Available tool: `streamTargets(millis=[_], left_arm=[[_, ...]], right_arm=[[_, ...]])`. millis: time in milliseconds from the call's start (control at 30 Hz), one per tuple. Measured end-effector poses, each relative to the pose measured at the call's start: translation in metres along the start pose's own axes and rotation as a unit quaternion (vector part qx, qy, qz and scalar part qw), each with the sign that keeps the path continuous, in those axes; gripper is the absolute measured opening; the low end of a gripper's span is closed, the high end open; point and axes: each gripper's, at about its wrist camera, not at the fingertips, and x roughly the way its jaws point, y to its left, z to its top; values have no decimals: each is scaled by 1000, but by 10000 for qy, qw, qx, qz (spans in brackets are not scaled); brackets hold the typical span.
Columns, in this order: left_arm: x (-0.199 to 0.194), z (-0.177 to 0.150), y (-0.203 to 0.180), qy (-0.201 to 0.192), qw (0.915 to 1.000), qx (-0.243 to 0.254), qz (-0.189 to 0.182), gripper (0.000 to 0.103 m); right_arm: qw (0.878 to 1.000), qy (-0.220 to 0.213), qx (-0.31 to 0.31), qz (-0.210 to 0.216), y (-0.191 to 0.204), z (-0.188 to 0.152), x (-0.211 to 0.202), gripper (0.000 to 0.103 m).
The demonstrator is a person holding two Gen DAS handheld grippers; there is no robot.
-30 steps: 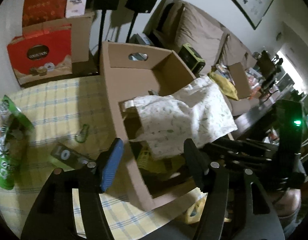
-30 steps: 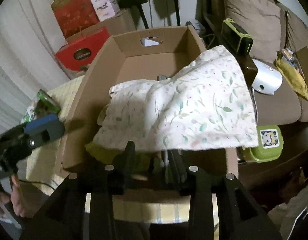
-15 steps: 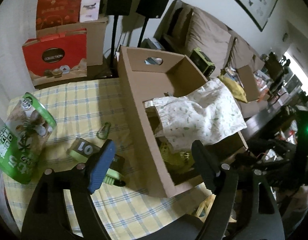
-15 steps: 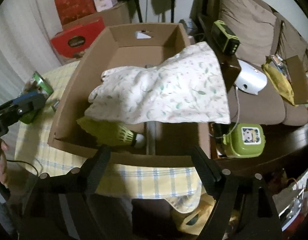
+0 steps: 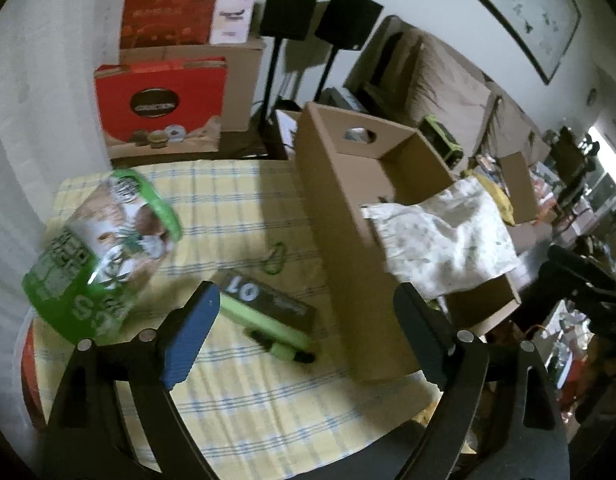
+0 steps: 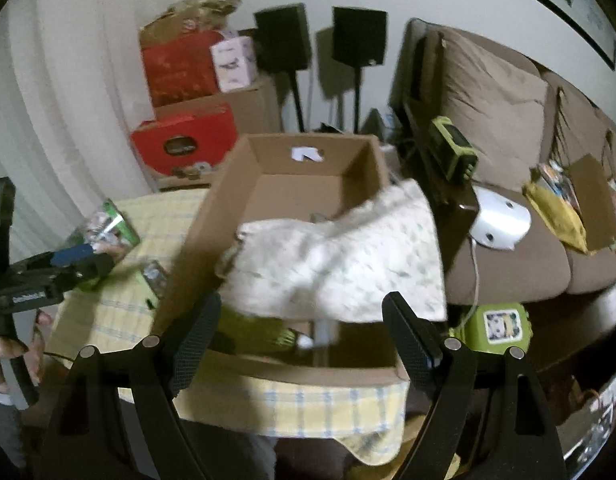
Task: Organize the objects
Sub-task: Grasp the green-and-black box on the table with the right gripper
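Above yellow-checked desk: left tool and right tool both spread wide, empty; white floral cloth draped over brown cardboard box.

Count from my two wrist views: one cardboard box; one floral cloth draped on it; one green snack bag; one green-and-brown flat pack; one green carabiner; one shuttlecock, blurred; two black speakers on stands; two red gift boxes.
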Motion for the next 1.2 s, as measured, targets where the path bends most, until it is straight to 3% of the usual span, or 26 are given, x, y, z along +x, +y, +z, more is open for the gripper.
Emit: streamTargets(millis=[333,567,633,733,833,1033,1200], left_arm=[[3,-16,42,143,9992,-235,304,87],[-6,-26,69,113,9976,-386,555,87],[-7,-28,77,115,9971,-402,639,88],[-9,-32,88,115,9962,-419,761,92],[-11,-33,97,74,9958,-430,808,103],[-14,-29,115,36,9948,-531,870,103],[-18,-28,123,-10,9951,-608,785,103]], right_arm=[[9963,-90,-641,564,72,13,27,82],[9884,148,-1158,974,125,19,63,79],[9852,291,-1330,1042,141,21,80,74],[9819,462,-1518,1034,158,20,99,73],[9802,590,-1604,995,167,20,116,73],[9769,810,-1732,952,180,18,141,75],[9674,1144,-2082,875,193,14,161,75]])
